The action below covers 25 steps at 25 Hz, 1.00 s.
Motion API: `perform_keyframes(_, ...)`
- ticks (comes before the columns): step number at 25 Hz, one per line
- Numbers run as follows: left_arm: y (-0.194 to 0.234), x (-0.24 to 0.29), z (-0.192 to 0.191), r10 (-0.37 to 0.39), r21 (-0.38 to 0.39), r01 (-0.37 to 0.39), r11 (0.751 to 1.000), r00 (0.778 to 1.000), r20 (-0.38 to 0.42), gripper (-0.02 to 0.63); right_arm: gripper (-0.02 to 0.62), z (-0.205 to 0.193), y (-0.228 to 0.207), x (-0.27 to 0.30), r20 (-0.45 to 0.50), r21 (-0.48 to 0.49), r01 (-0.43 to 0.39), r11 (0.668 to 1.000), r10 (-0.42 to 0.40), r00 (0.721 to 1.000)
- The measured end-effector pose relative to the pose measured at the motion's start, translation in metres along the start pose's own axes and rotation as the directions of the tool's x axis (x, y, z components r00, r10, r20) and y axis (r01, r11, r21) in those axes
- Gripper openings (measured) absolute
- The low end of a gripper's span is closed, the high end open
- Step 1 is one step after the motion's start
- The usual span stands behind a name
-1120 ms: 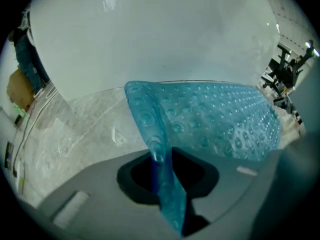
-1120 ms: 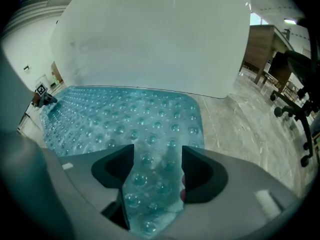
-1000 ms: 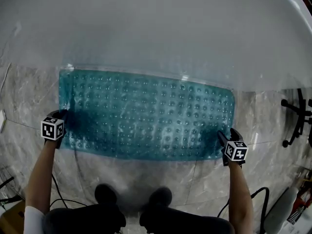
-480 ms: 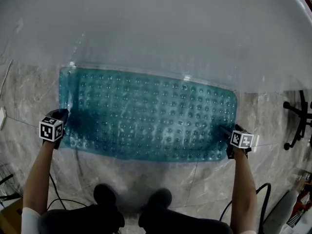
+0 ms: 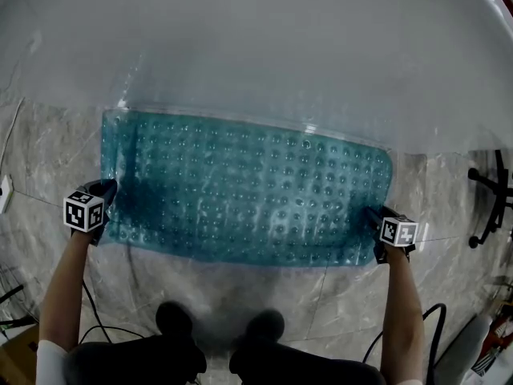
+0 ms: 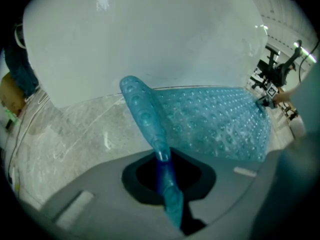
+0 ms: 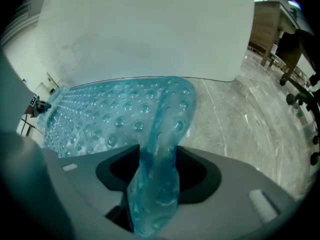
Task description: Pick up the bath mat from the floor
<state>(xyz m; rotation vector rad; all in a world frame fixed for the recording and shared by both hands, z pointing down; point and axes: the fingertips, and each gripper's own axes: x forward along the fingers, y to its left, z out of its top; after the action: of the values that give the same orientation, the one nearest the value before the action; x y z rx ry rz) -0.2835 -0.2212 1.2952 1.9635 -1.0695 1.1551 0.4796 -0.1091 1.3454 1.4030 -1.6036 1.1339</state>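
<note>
While holding bath mat (image 5: 248, 187) at both short ends, not lifting yet: mostly flat on floor (image 5: 48, 159), ends curled up. Clenched on left edge w/ left gripper (image 5: 104, 191) fingers; just closing onto right-edge fold w/ right gripper (image 5: 373, 213) fingers, grasping it. Grasp step, approx. done. Next, prob.: raise both together, evenly, peeling off w/o slip.

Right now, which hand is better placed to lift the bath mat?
Probably left. The left gripper is pinched on the bath mat; the right gripper has just been closing its jaws, a thicker fold between them.
</note>
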Motion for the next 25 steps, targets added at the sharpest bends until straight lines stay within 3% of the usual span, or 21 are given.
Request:
perform_keyframes(3,0.001,0.000,0.002,0.005,-0.028,-0.005,1.000,1.000,-0.002,0.018,0.148,0.003,0.013,0.000,-0.003,-0.014,-0.021,1.000,0.021,1.000)
perform_keyframes(7,-0.002,-0.005,0.004,-0.001,-0.120,0.000,0.993,1.000,-0.008,0.018,0.058,0.000,0.024,0.001,-0.032,-0.121,0.026,0.992,-0.030,0.999)
perform_keyframes(17,-0.011,-0.027,0.014,-0.024,-0.056,0.030,0.998,0.994,0.108,0.014,0.034,0.009,0.041,-0.032,0.044,-0.101,0.023,0.995,-0.018,0.999)
perform_keyframes(25,-0.027,-0.072,0.035,-0.031,-0.131,0.050,0.990,0.990,0.137,0.014,0.034,0.033,0.080,-0.089,0.047,-0.087,0.024,0.996,-0.020,0.999)
